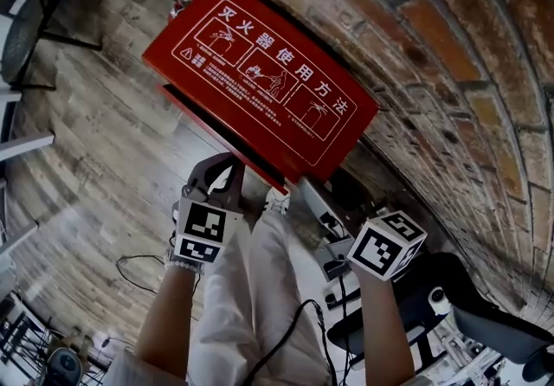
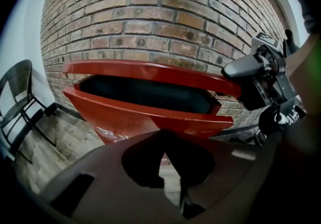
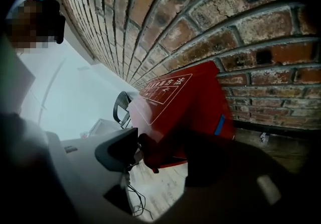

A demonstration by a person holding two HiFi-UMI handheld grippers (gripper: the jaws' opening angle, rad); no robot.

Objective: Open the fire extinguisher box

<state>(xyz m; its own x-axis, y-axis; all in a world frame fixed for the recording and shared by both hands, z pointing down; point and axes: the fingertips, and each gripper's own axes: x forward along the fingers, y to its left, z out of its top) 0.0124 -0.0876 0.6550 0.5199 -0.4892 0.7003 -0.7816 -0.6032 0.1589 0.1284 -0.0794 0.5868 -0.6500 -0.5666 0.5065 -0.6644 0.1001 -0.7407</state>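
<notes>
Leftmost, the left gripper (image 2: 164, 153) sits just before the fire extinguisher box (image 2: 125, 117), jaws nearly together on nothing. The box's lid (image 1: 260, 81), long edge running along the brick wall (image 2: 165, 17), stands ajar. At the box's right corner, the right gripper (image 3: 143, 155) pinches the lid's edge, so it seems better placed to lift.

Indoor corner of a loft-style commercial or studio space, not a home.

A bare red brick wall (image 1: 450, 47) runs along the far side, meeting a plain white wall (image 2: 20, 42) at the left. The floor (image 1: 104, 142) is grey wood-look plank. A red fire extinguisher box (image 1: 260, 81) with printed instructions stands on the floor against the brick. A black metal chair (image 2: 17, 97) sits at the far left, and loose cables (image 1: 138, 272) trail across the near floor.
</notes>
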